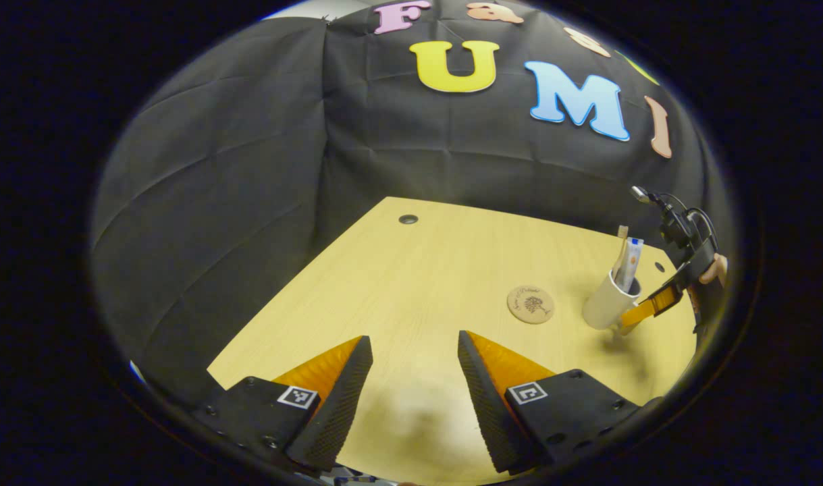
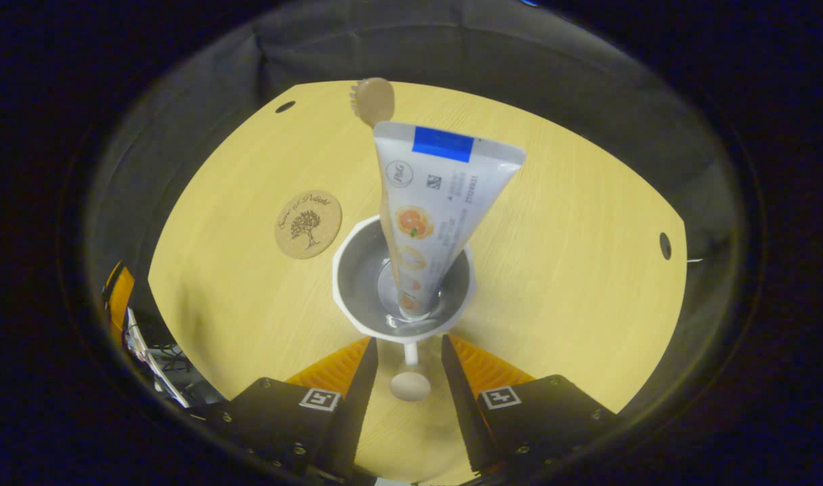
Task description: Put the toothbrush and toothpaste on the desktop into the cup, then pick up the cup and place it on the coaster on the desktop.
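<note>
We see the white plastic cup (image 2: 403,290) on the wooden worktop (image 2: 573,270), toothpaste tube (image 2: 433,202) and toothbrush (image 2: 373,101) inside; round cork coaster (image 2: 308,223) just beside, apart.

The desk (image 2: 553,256) is pale yellow wood grain, the cup (image 2: 403,287) white with a grey inside, the tube (image 2: 433,202) white with a blue band at 12 o'clock and orange fruit prints, the coaster (image 2: 308,224) tan with a dark tree motif, and the brush (image 2: 374,101) beige.
</note>
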